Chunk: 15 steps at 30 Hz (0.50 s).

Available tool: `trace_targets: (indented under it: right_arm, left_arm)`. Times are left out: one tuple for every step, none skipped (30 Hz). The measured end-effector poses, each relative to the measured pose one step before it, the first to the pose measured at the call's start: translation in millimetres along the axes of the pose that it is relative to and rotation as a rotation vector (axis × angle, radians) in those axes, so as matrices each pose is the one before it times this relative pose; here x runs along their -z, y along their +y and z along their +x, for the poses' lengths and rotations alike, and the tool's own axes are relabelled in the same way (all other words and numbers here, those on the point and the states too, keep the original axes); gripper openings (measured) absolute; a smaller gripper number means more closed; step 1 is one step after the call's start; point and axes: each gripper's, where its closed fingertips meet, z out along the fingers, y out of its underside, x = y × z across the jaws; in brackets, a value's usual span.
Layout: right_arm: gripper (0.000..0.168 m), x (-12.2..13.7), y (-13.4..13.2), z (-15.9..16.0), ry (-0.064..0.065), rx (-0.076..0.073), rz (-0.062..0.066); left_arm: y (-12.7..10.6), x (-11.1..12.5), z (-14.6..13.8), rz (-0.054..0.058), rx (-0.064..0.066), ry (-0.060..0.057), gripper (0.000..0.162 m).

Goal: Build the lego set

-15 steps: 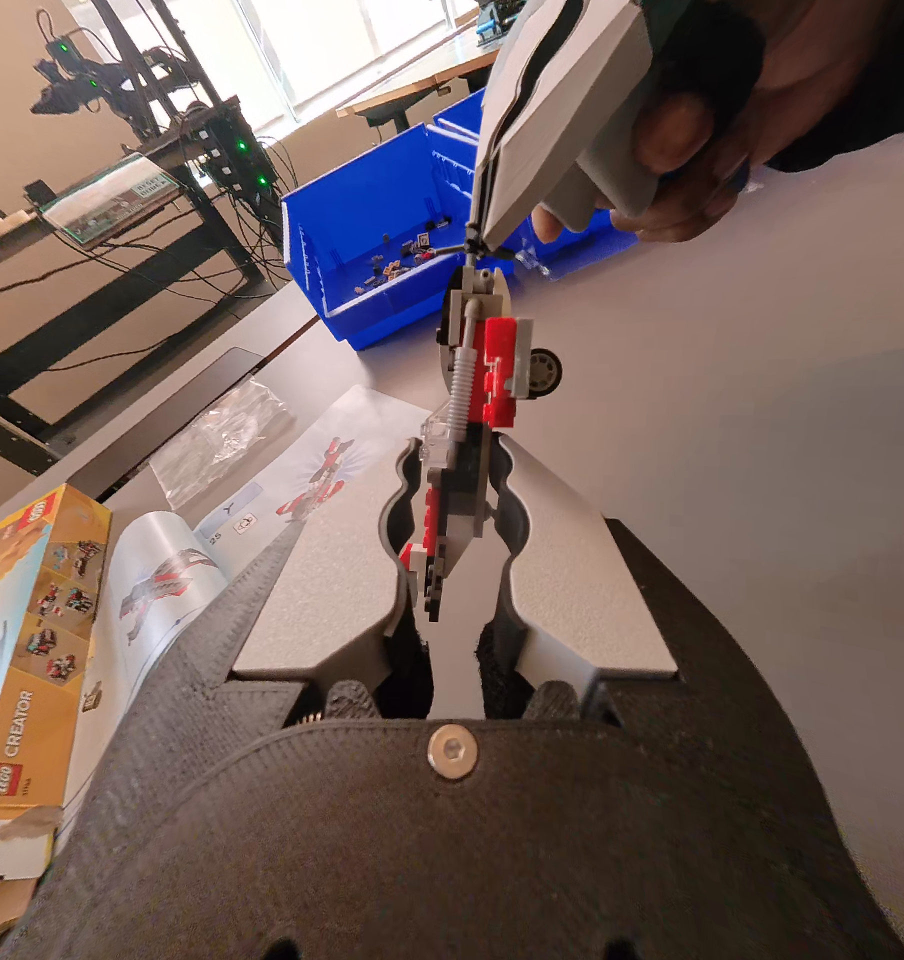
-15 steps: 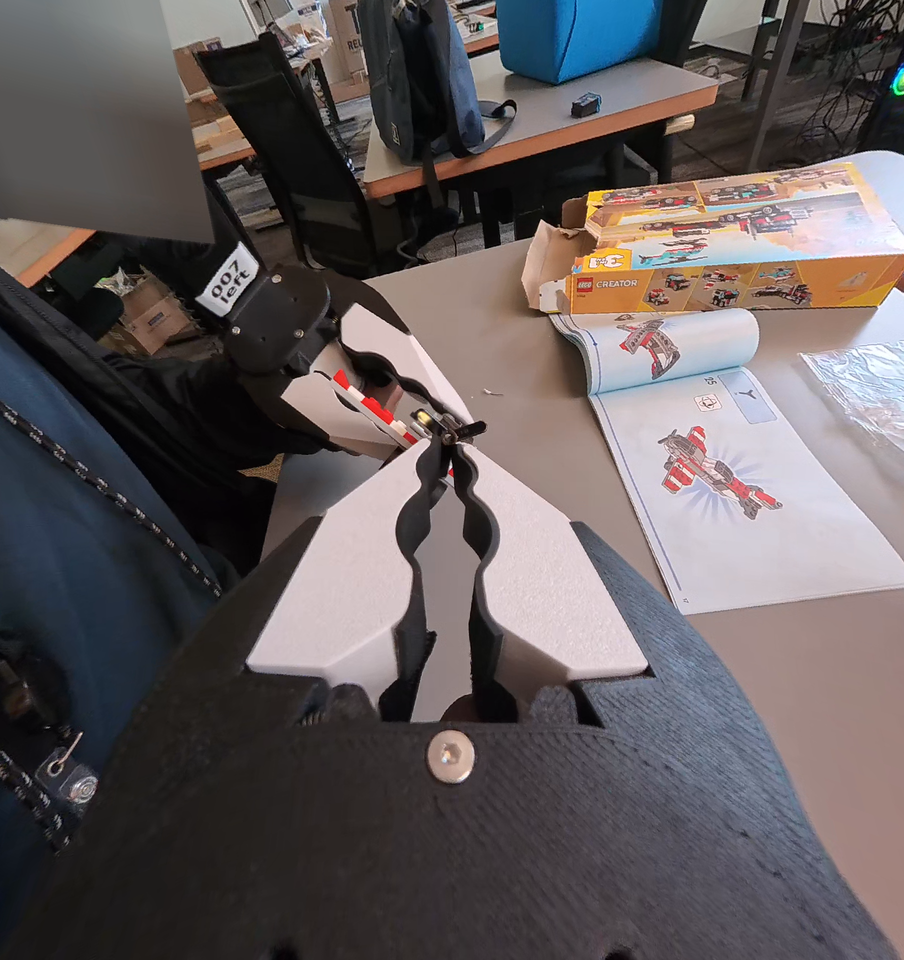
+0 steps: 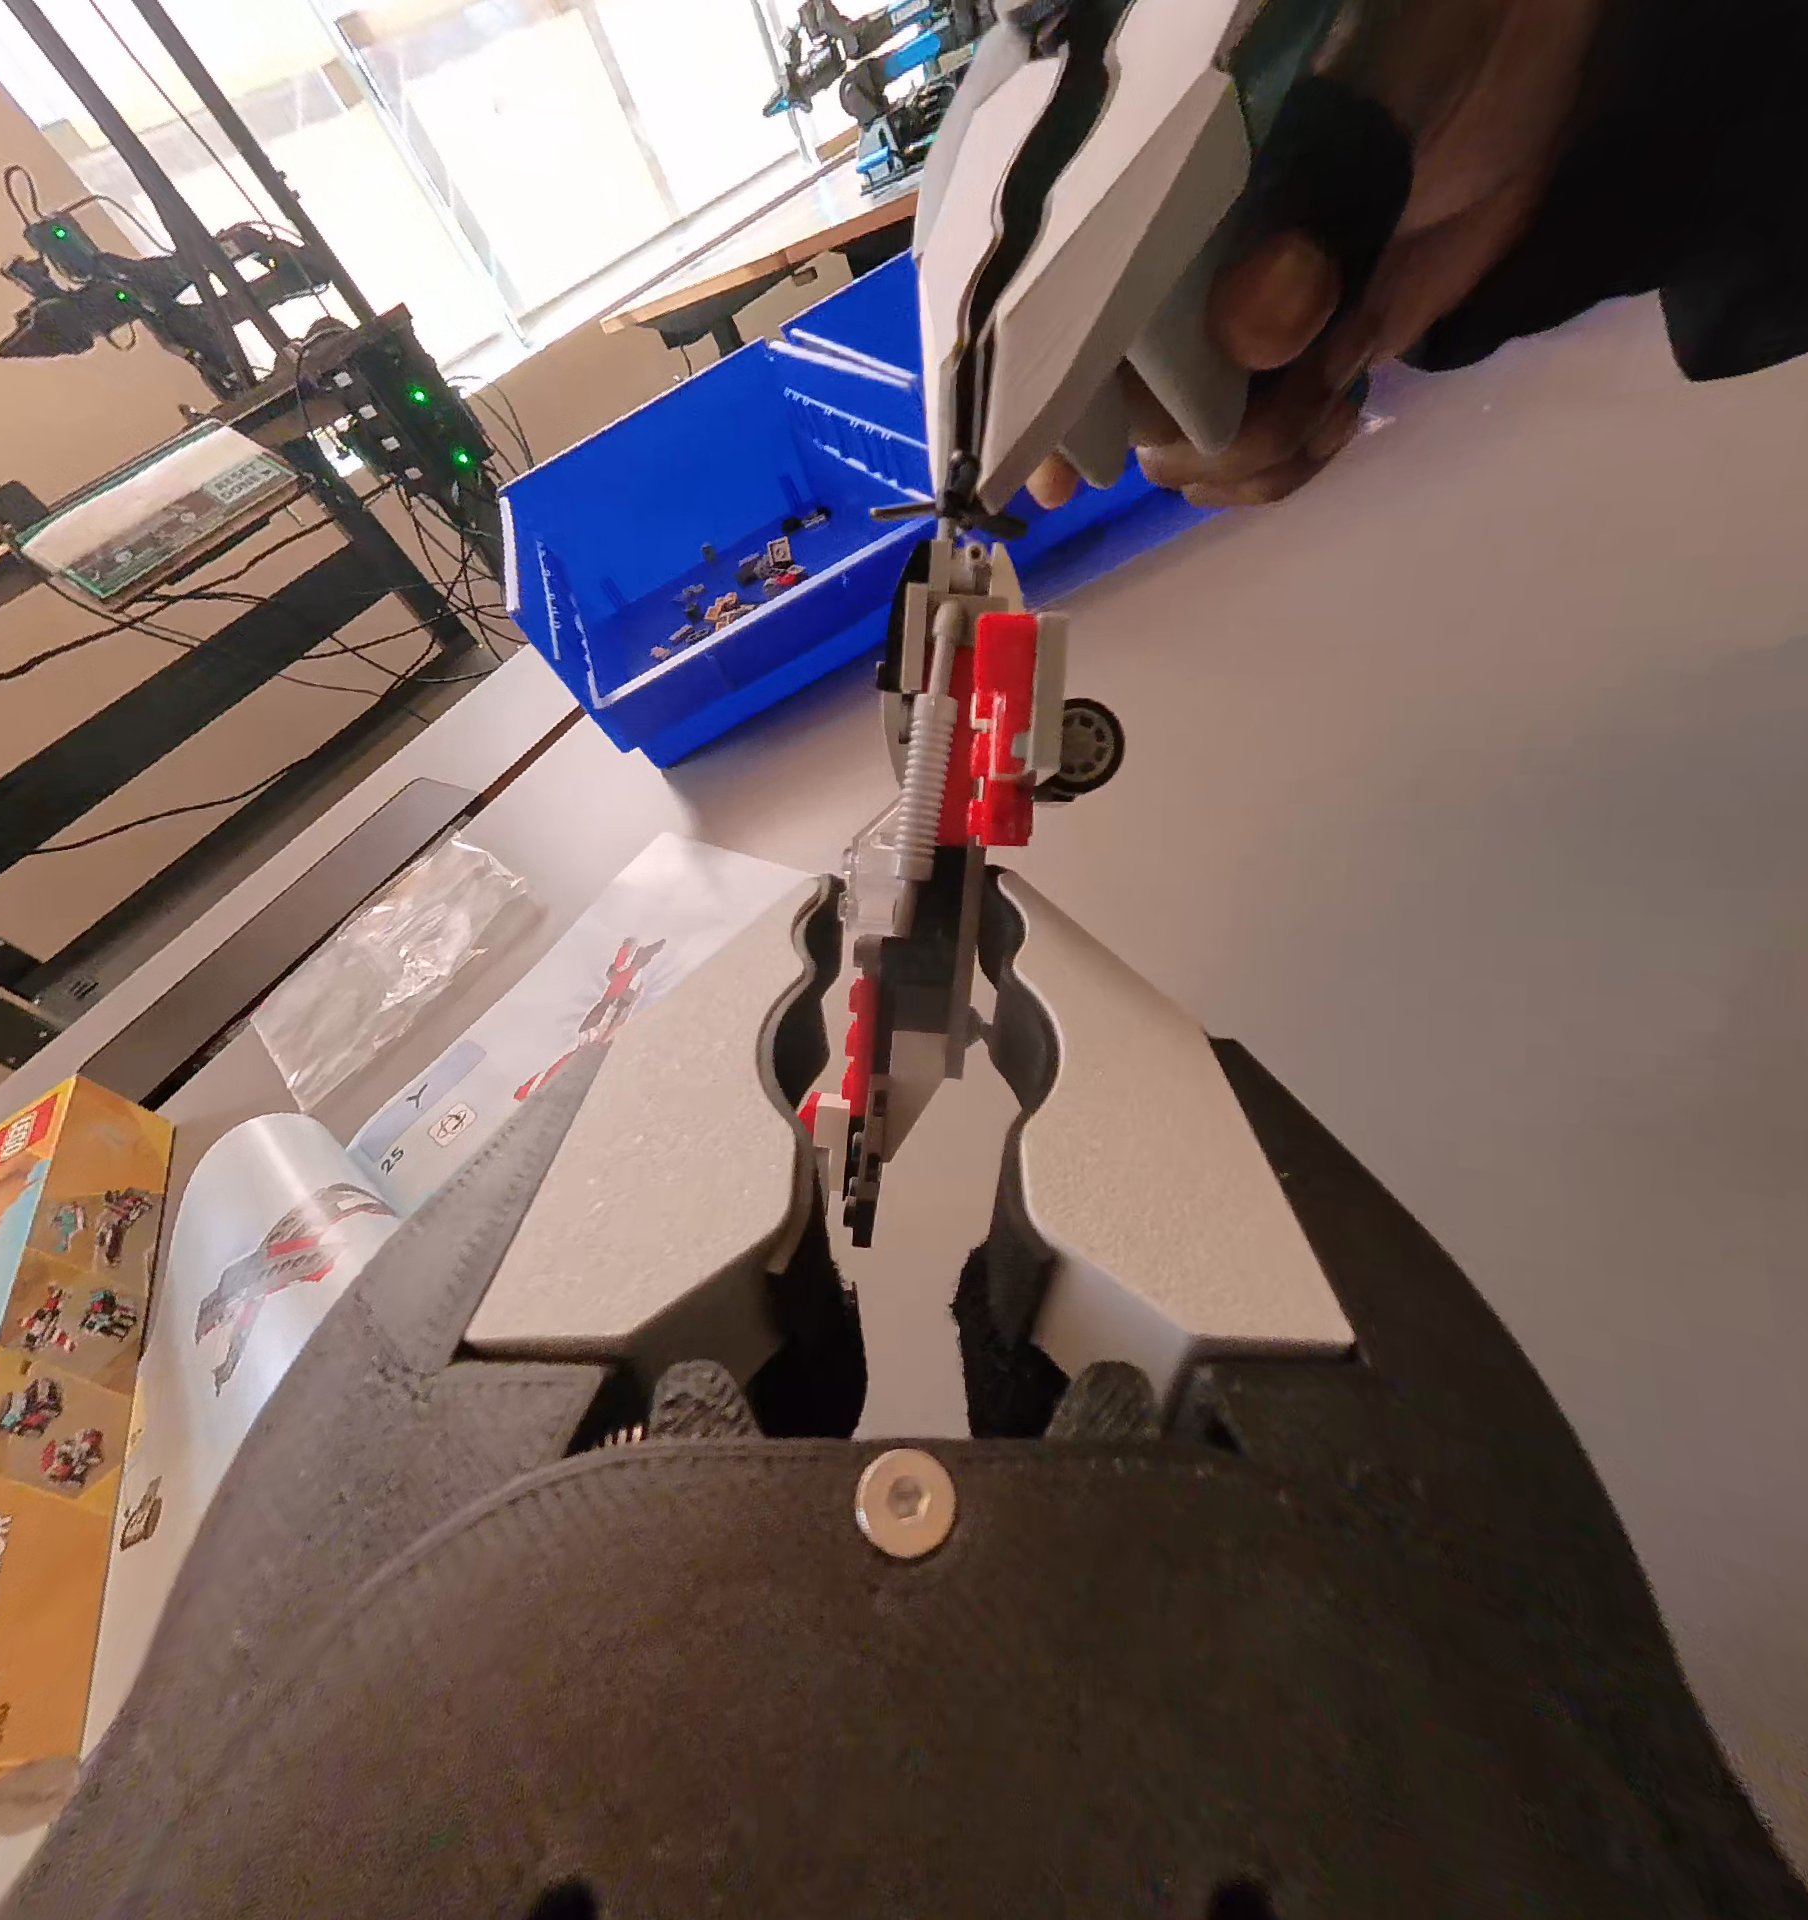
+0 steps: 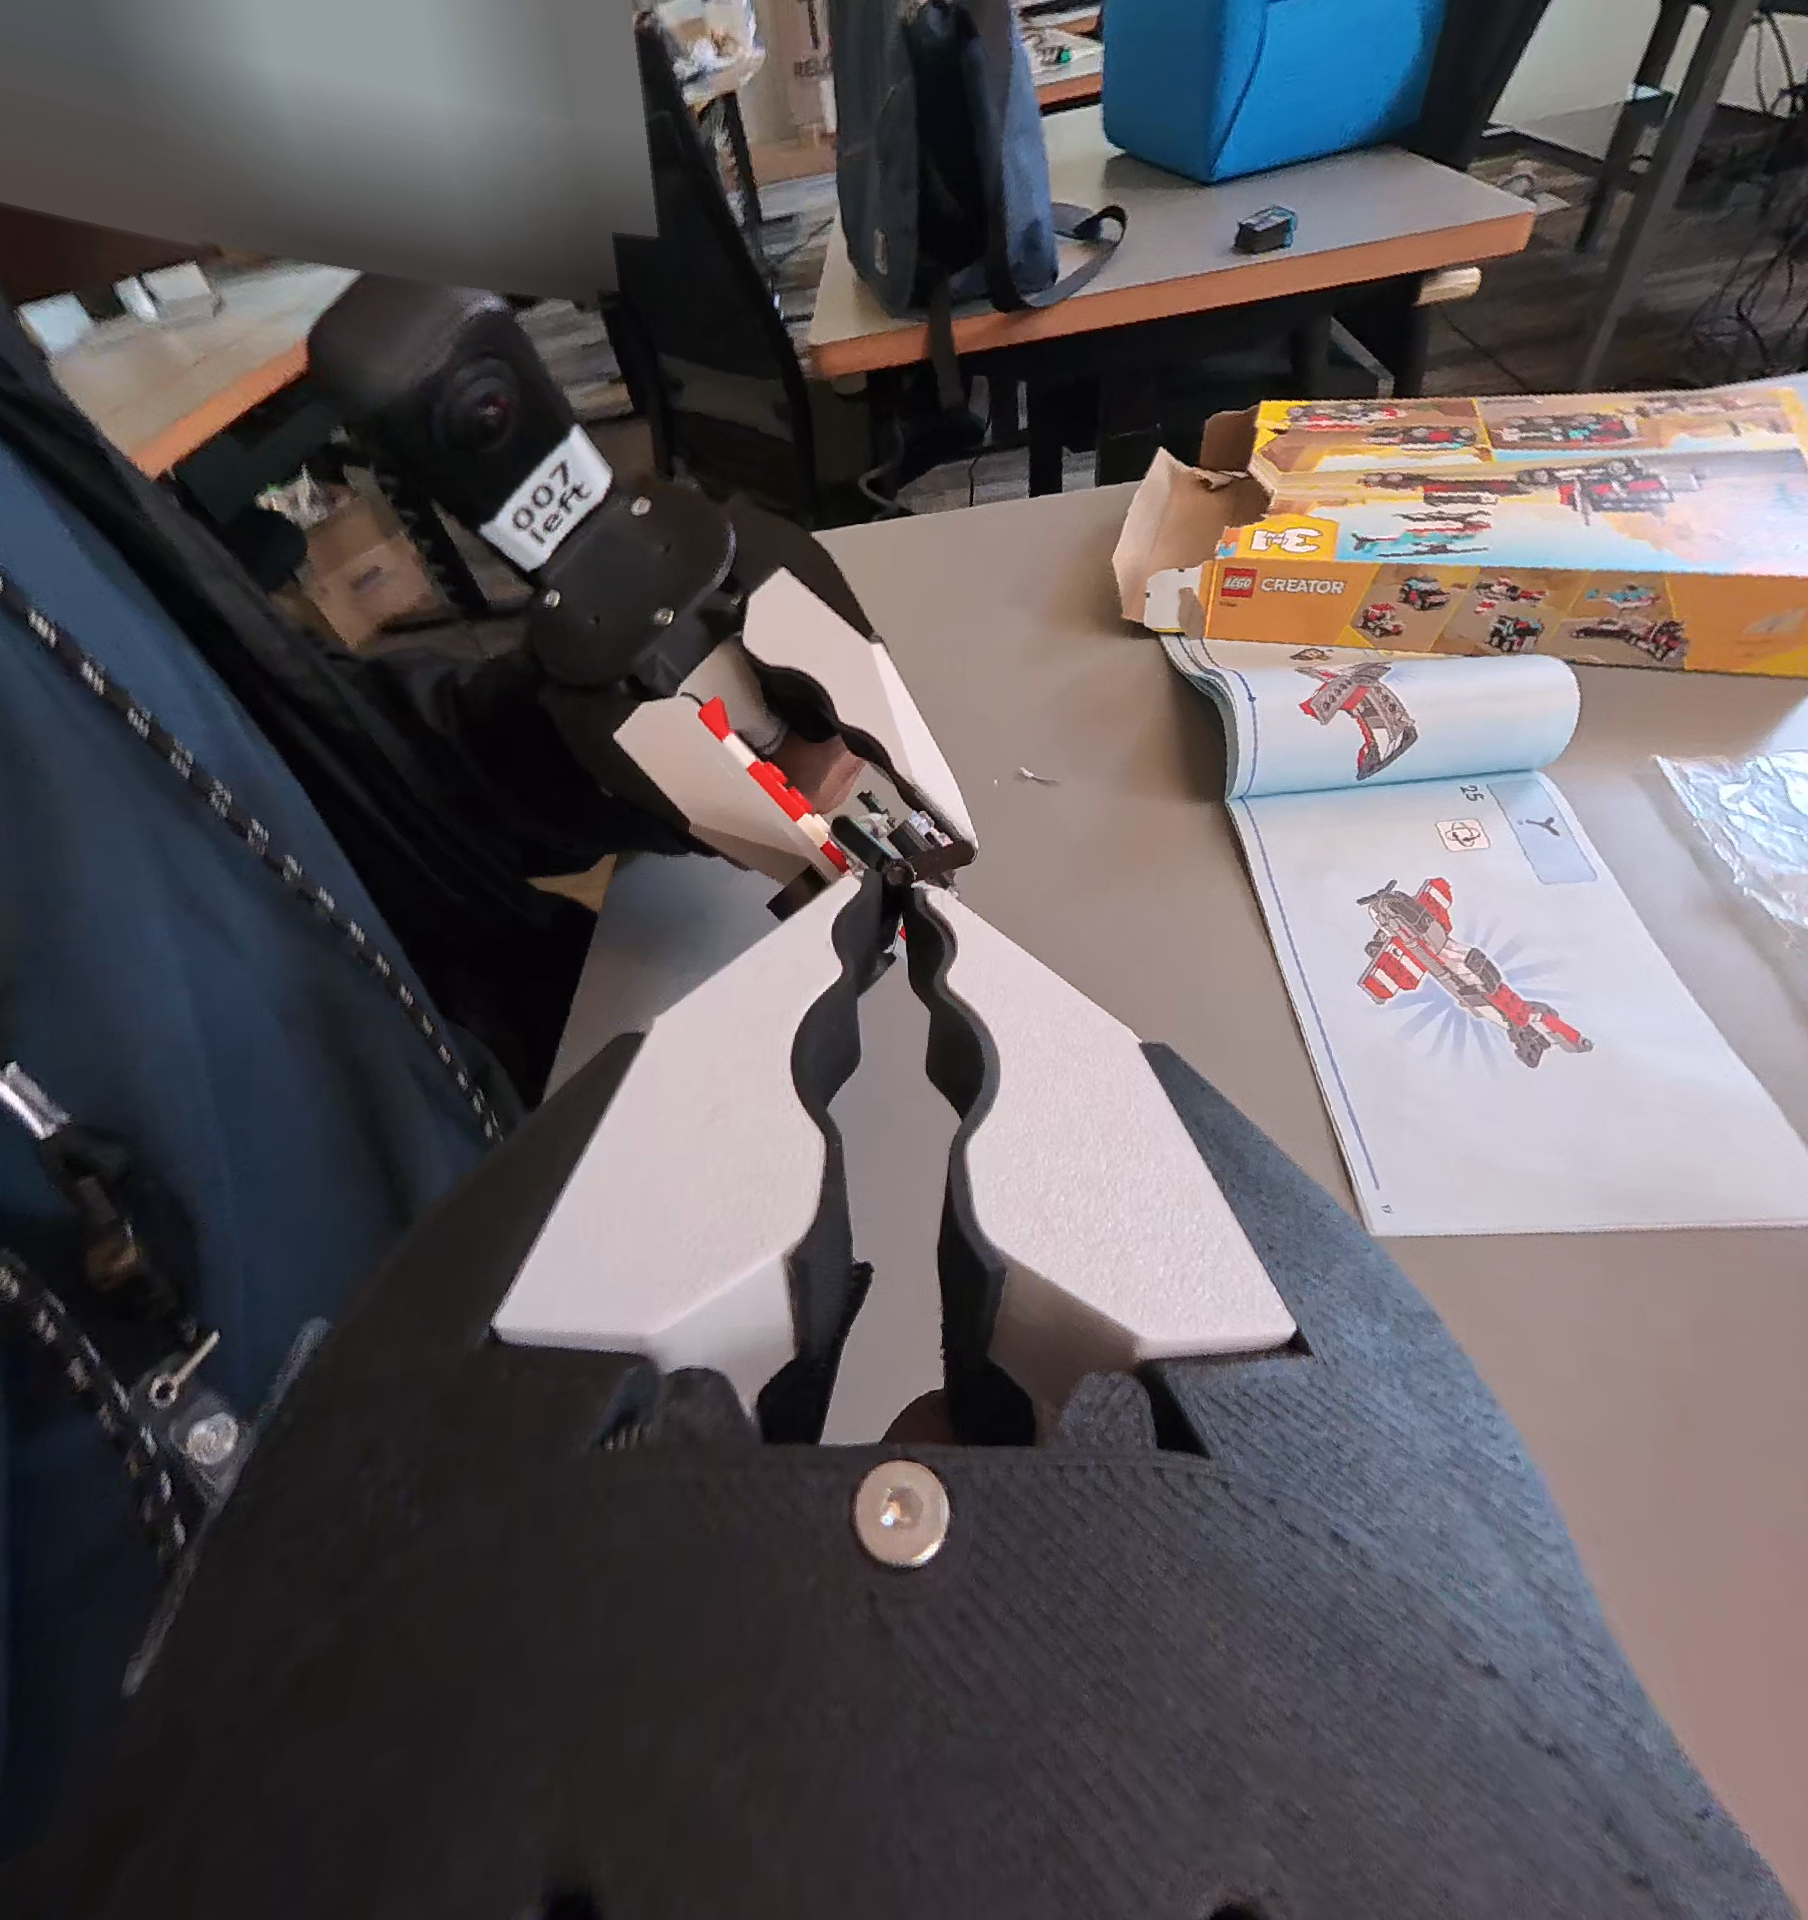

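— Between whose fingers is the plane model [image 3: 941, 831]?
— Left gripper [image 3: 905, 977] pinches its tail, above the table [image 3: 1451, 935]. Right gripper [image 3: 957, 488] nips a black propeller [image 3: 950, 511] at its nose.
— Beyond that?
— Blue bin [image 3: 671, 623] of loose pieces.

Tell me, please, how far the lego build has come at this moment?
Done: most of the plane looks assembled, with red and grey body and a wheel, held in the left gripper. In hand: the right gripper presses a small black propeller at the plane's nose; whether it is seated I cannot tell. Left: loose pieces lie in the blue bin, and the booklet is open.
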Motion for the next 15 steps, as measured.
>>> trace_targets:
  right_arm:
    - [0.005,0.74,-0.30,-2.76,-0.0016,0.0186,-0.0050]
    - [0.005,1.02,-0.35,-2.57,-0.0039,0.0174,-0.0021]
    - [0.005,1.04,-0.69,-2.70,-0.0081,0.0130,0.0006]
    - [0.005,1.16,-0.86,-3.42,-0.0114,0.0146,0.0044]
    - [0.005,1.03,-1.06,-3.06,-0.0099,0.0142,0.0034]
    - [0.005,0.35,-0.53,-2.69,-0.0055,0.0075,-0.0035]
    - [0.005,0.37,0.78,-1.94,-0.0012,0.0094,-0.0095]
    - [0.005,-0.34,0.99,-0.78,0.0023,0.0116,-0.0130]
    - [0.005,-0.27,1.36,-0.81,0.0031,0.0094,-0.0146]
    - [0.005,0.01,0.62,-0.55,0.0021,0.0057,-0.0106]
    - [0.005,0.01,-0.25,-0.43,-0.0019,-0.0037,-0.0045]
    - [0.005,-0.13,-0.25,0.02,-0.0024,-0.0121,0.0012]
    - [0.005,-0.30,-0.53,-0.20,-0.0002,-0.0120,0.0062]
    - [0.005,0.32,-0.77,0.14,0.0022,-0.0121,0.0093]
    - [0.005,0.26,-0.55,-0.13,-0.0002,-0.0144,0.0097]
  left_arm:
    - [-0.81,0.04,1.31,0.0046,-0.0042,0.0065,0.025]
    - [-1.15,0.24,1.27,0.0070,-0.0045,0.0063,0.025]
    - [-1.52,0.42,1.38,0.0085,-0.0061,0.0059,0.025]
    - [-1.81,0.54,1.43,0.0102,-0.0071,0.0066,0.025]
    - [-1.86,0.50,1.32,0.0098,-0.0065,0.0062,0.025]
    - [-1.00,0.28,0.99,0.0053,-0.0052,0.0041,0.025]
    - [-0.18,0.01,0.84,0.0002,-0.0061,0.0025,0.025]
    - [0.50,-0.28,0.64,-0.0035,-0.0075,0.0012,0.025]
    - [0.75,-0.29,0.67,-0.0054,-0.0082,0.0005,0.025]
    - [0.55,-0.31,0.52,-0.0047,-0.0078,-0.0006,0.025]
    - [0.22,-0.07,0.18,-0.0028,-0.0079,-0.0018,0.025]
    - [-0.08,0.02,-0.08,-0.0015,-0.0084,-0.0040,0.025]
    - [-0.25,0.26,-0.37,-0.0006,-0.0069,-0.0052,0.025]
    - [-0.23,0.34,-0.75,0.0004,-0.0044,-0.0055,0.025]
    - [-0.27,0.24,-0.56,0.0007,-0.0035,-0.0041,0.025]
